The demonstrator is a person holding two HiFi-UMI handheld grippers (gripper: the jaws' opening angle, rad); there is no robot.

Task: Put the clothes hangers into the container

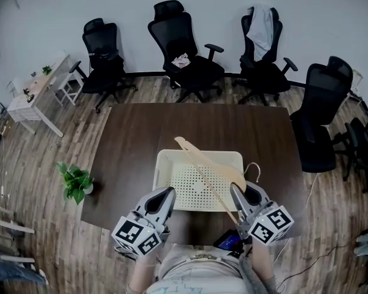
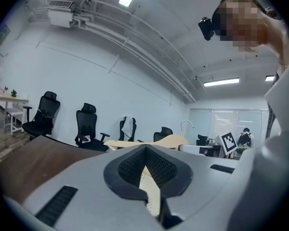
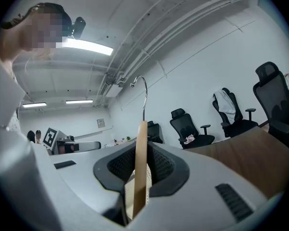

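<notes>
We see one wooden hanger (image 1: 199, 167) clamped in the right gripper (image 1: 238, 192), its long axis running diagonally from the near right to the far left over the single white container (image 1: 165, 158), hook toward the bench's (image 1: 135, 139) right edge. The container sits at the bench's near edge. The left gripper (image 1: 165, 195) is clenched on nothing.
</notes>
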